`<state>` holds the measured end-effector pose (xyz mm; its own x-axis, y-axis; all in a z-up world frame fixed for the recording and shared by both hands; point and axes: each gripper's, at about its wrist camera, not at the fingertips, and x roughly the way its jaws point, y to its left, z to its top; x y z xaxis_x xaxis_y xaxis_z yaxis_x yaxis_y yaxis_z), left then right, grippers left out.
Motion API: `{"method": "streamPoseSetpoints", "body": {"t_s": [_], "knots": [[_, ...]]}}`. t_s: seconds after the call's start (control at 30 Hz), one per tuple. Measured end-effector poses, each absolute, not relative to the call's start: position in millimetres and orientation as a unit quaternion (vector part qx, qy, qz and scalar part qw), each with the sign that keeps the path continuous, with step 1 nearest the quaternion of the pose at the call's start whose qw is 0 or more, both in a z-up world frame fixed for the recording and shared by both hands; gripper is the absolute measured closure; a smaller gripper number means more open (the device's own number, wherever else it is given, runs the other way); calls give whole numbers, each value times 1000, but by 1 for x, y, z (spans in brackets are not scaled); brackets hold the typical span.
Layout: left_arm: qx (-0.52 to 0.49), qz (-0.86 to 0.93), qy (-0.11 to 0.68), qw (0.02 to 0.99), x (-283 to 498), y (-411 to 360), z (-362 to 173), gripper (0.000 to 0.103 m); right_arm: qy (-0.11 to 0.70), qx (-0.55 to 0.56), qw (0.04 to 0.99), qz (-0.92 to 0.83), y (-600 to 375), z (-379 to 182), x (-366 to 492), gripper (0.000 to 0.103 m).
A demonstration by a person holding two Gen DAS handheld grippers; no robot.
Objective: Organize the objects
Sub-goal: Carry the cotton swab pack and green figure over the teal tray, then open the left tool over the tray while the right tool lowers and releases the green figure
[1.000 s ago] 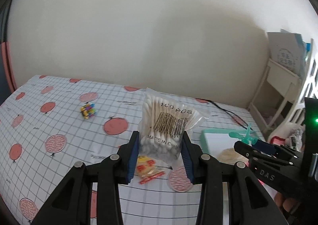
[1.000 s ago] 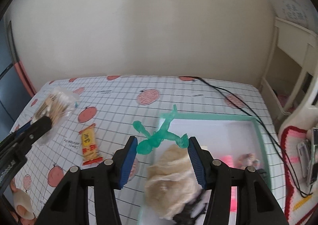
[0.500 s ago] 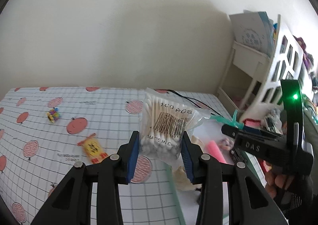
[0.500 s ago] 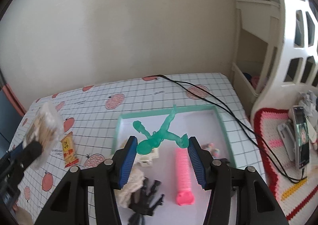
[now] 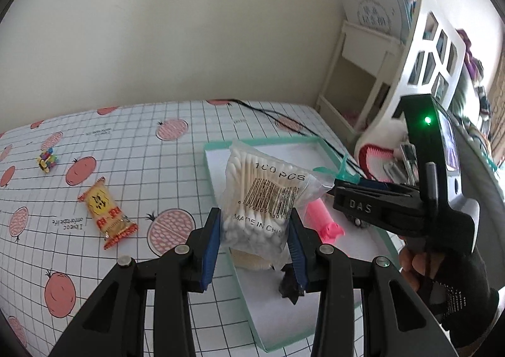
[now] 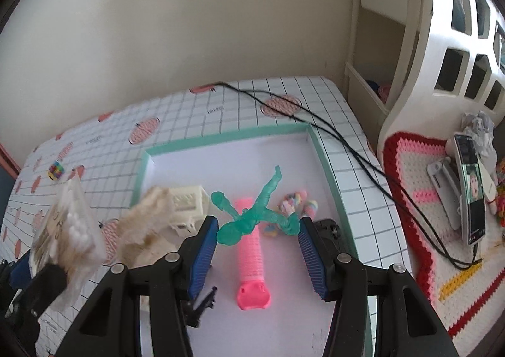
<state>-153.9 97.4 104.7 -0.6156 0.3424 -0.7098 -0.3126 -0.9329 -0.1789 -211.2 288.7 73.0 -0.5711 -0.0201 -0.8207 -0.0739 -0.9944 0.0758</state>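
Centre frame: our left gripper [image 5: 254, 238] pinches the light, crinkly swab bag [image 5: 263, 202] low; our right gripper [image 6: 257, 238] clamps the stiff, spindly green figure [image 6: 255, 215].

1. Black two-finger left gripper [image 5: 254, 249] with ribbed blue pads [image 5: 210, 248] and silver pivot screws.
2. Matching right gripper [image 6: 258, 249], marked "DAS", with a green light.
3. Black glove on the right hand [image 5: 454, 290].
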Motion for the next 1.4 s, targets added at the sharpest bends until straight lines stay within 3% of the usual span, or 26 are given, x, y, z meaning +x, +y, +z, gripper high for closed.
{"method": "streamPoseSetpoints", "body": {"t_s": [0.7,1.4], "knots": [[-498,843,60,192,-152,128,51,61,62,-502,48,861,306,45,-214,47],[-511,836,46,192,-153,128,50,59,67,-497,42,864,308,48,-215,43]]}}
